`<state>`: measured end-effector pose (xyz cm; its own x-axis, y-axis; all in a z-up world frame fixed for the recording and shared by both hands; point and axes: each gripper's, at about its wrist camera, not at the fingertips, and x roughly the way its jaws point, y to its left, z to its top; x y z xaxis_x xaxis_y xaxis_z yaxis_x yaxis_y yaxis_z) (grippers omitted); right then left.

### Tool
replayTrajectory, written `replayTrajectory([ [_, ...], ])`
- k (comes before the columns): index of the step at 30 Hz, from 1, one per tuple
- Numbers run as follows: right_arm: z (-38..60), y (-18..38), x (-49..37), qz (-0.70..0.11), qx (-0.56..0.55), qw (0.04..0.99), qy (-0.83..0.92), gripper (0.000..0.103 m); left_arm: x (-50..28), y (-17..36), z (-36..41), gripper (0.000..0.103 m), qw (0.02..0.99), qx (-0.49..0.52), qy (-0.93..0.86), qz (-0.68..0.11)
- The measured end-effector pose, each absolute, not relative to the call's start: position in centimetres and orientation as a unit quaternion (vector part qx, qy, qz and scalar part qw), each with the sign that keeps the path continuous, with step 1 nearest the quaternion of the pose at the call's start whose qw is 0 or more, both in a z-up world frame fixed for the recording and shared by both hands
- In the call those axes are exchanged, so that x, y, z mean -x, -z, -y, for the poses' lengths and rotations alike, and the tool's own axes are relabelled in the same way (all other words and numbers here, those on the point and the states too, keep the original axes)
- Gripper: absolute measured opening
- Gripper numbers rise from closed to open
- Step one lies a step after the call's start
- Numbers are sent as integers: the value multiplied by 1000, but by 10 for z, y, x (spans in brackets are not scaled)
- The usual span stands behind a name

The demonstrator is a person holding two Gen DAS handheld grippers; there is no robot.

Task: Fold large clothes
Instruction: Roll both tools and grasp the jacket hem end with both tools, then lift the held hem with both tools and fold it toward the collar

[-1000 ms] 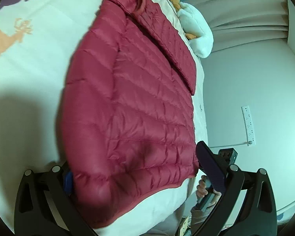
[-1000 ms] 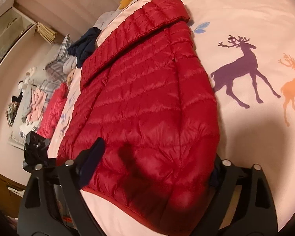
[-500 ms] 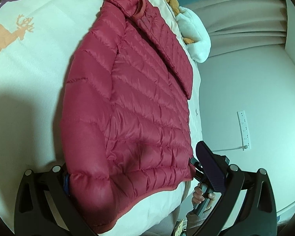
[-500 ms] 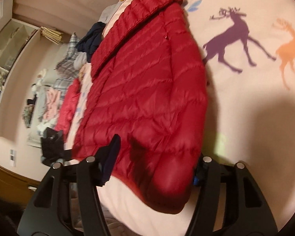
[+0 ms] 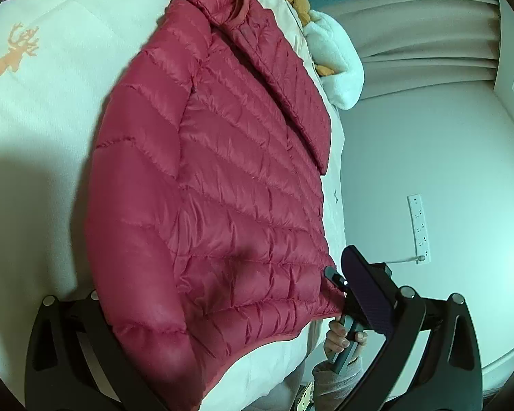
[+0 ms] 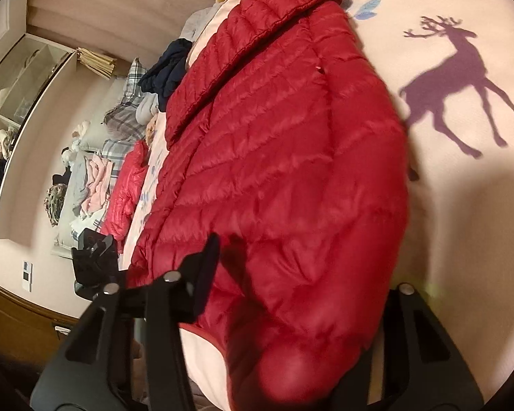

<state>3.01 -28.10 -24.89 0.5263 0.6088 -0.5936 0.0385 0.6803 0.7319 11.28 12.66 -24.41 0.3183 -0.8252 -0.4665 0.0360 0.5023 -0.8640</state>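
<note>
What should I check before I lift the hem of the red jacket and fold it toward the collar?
1. Jacket lies flat on the bed: ok.
2. Left gripper straddles one hem corner: ok.
3. Left jaws closed on the fabric: not ok, they stand wide open.
4. Right gripper has the other hem corner between its jaws, which have just been closing: ok.
5. Right jaws grip the fabric firmly: cannot tell, one finger is hidden behind the jacket.

Red quilted jacket (image 6: pixel 284 157); white bedsheet (image 6: pixel 462 239), purple, orange deer print.
</note>
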Motion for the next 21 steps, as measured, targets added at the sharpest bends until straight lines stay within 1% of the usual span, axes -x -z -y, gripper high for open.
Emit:
replayTrajectory([
  [1,284,251,-26,-453,-360,796,-176,38,-111,244,-127,102,711,393,302,-498],
  [2,285,252,-24,-453,-363,796,-175,36,-109,244,-128,101,715,388,299,-499],
  [4,288,253,-18,-449,-364,798,-171,33,-107,244,-129,90,722,375,289,-504],
  [6,287,252,-17,-448,-360,801,-168,31,-103,245,-131,83,726,369,283,-507],
  [8,284,251,-17,-444,-351,808,-163,28,-100,246,-132,78,730,362,279,-508],
  [9,283,250,-17,-442,-347,811,-162,26,-100,247,-132,73,731,359,276,-510],
  [10,280,248,-17,-440,-341,815,-160,24,-100,249,-132,65,731,361,273,-510],
  [11,279,247,-16,-437,-337,819,-160,22,-101,251,-133,61,729,366,270,-511],
  [13,275,238,-15,-426,-324,829,-162,19,-103,254,-136,41,727,372,266,-511],
  [15,271,230,-14,-414,-316,837,-166,17,-102,249,-136,33,733,369,270,-503],
  [16,270,223,-12,-404,-312,842,-170,17,-101,246,-136,27,737,367,274,-497],
  [18,268,212,-9,-387,-307,851,-179,16,-99,233,-138,21,745,365,286,-478],
  [21,266,195,-3,-358,-302,862,-194,15,-95,213,-140,19,758,361,304,-450],
])
